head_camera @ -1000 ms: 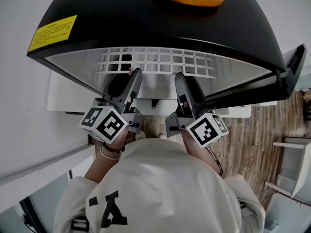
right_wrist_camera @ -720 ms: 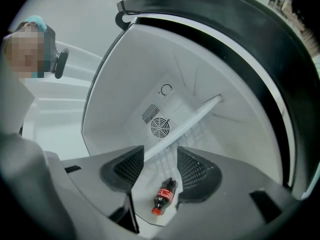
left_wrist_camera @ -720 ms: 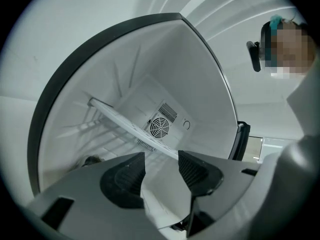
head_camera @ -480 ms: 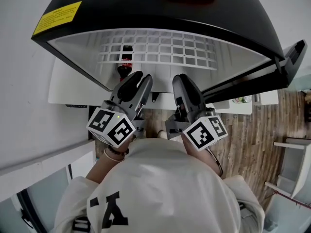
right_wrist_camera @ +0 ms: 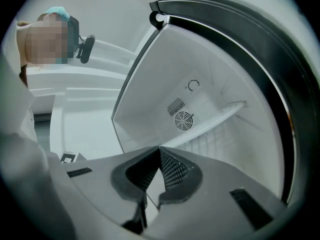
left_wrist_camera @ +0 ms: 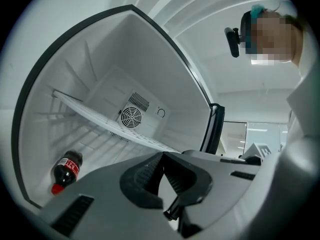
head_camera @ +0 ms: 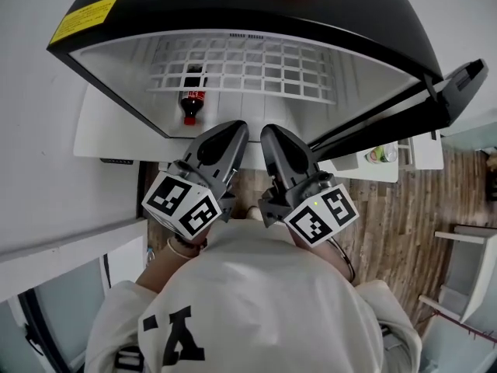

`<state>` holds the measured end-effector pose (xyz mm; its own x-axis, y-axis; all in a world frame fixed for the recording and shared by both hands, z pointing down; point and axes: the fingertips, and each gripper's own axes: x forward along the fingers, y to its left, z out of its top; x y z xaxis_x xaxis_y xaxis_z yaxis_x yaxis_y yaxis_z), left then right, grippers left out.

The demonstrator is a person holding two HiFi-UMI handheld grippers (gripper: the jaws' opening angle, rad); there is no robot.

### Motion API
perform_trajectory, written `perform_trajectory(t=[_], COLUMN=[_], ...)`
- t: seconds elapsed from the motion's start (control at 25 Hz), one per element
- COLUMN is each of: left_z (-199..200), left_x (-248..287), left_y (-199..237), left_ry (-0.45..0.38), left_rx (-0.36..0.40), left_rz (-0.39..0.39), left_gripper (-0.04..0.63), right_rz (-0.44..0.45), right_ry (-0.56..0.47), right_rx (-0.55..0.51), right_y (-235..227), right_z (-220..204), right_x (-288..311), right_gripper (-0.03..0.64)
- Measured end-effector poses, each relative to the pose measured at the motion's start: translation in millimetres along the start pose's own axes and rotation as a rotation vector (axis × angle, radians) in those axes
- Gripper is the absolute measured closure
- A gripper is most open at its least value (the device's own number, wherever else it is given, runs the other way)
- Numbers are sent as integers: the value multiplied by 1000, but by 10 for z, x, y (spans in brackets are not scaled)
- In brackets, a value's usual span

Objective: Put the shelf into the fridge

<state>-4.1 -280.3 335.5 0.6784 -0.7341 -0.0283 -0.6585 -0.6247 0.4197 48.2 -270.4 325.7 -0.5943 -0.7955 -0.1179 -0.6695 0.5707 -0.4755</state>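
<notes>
The white wire shelf (head_camera: 248,68) lies flat inside the open fridge (head_camera: 233,10), spanning its width; it shows edge-on in the left gripper view (left_wrist_camera: 100,120) and the right gripper view (right_wrist_camera: 220,118). My left gripper (head_camera: 235,130) and right gripper (head_camera: 270,134) hang side by side just outside the fridge opening, below the shelf and clear of it. Both are shut with nothing between the pads, as seen at the left gripper (left_wrist_camera: 162,156) and the right gripper (right_wrist_camera: 159,150).
A cola bottle (head_camera: 190,103) lies on the fridge floor under the shelf at the left, also in the left gripper view (left_wrist_camera: 65,171). The fridge door (head_camera: 435,103) stands open at the right, with small items in its door rack (head_camera: 380,155). A fan vent (left_wrist_camera: 131,117) sits on the back wall.
Both grippers have drawn back out of the fridge toward my body and gone from open to shut. The shelf stays in place inside the fridge.
</notes>
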Motion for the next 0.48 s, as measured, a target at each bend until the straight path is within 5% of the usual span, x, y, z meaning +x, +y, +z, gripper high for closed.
perform_trajectory(t=[0.48], left_z=[-211], left_x=[-185], left_y=[-265], left_ry=[-91], left_rx=[-12], left_rz=[132], left_gripper=[589], right_rz=[118], right_ry=[53], right_rx=[11], right_y=[-14], right_z=[-80], right_x=[-364], right_gripper=[588])
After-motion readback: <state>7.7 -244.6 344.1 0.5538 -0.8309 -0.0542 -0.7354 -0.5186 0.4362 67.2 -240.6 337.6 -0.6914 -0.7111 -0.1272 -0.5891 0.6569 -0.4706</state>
